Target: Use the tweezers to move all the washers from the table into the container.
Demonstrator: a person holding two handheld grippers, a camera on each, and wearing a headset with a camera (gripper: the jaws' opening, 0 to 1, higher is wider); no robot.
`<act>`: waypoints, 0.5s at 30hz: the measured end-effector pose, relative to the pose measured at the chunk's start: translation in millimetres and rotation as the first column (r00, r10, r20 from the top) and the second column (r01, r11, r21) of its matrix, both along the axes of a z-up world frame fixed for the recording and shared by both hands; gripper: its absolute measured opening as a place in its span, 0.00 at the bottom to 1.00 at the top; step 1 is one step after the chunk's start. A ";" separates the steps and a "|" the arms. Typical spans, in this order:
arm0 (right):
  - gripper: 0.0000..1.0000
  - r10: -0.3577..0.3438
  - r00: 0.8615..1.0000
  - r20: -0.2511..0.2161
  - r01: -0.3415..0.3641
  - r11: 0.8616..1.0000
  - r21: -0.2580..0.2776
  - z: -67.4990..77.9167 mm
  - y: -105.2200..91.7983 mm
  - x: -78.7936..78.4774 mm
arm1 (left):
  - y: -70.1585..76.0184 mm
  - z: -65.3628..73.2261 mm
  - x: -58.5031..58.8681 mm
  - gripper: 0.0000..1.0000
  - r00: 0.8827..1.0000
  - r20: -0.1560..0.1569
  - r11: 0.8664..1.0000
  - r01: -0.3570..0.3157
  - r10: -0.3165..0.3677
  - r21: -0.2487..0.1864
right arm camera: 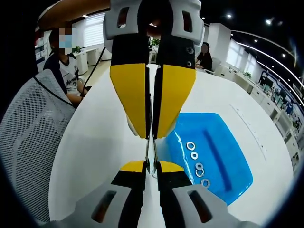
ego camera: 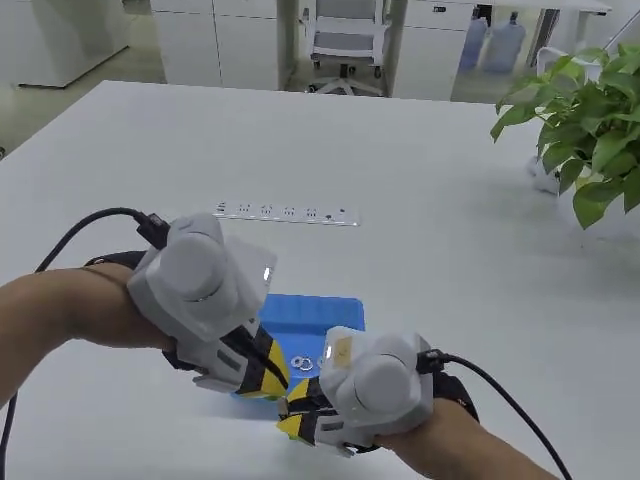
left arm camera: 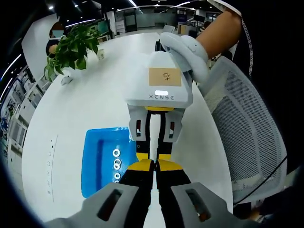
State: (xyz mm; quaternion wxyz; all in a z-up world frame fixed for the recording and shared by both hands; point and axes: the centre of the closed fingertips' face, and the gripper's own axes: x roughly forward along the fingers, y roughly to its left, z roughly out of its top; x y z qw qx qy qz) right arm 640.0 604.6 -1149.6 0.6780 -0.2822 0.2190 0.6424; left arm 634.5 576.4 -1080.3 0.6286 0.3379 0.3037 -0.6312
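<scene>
Washers [right arm camera: 194, 155], four, lay in the blue container [right arm camera: 225, 154] beside the tips, so the moving seemed done. Left gripper [left arm camera: 154, 165] and right gripper [right arm camera: 152, 167] both pinched shut on the tweezers [right arm camera: 150, 151].

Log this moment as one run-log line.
left gripper: shut on tweezers | right gripper: shut on tweezers | washers: four in blue container | grippers: tip to tip

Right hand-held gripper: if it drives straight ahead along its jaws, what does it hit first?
The left hand-held gripper. It faces the right hand-held gripper nose to nose, with the tweezers bridging both sets of jaws. The blue tray lies off to the side, out of that line.
</scene>
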 end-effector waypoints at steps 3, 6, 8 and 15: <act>0.11 -0.001 1.000 -0.002 0.001 1.000 0.001 -2.2 0.5 1.7 | 0.4 -1.9 1.4 0.05 1.000 0.000 1.000 -0.002 0.002 0.000; 0.11 0.000 1.000 -0.003 0.000 1.000 0.000 -3.6 1.0 2.5 | 0.7 -3.6 2.6 0.05 1.000 -0.002 1.000 -0.004 0.004 0.002; 0.11 0.000 1.000 -0.005 0.000 1.000 0.000 -5.2 1.3 3.3 | 0.7 -4.6 3.0 0.05 1.000 -0.005 1.000 -0.004 0.004 0.003; 0.11 -0.005 1.000 -0.014 0.005 1.000 0.004 -7.9 0.9 4.0 | -0.5 -7.2 5.0 0.06 1.000 -0.013 1.000 -0.001 0.001 0.001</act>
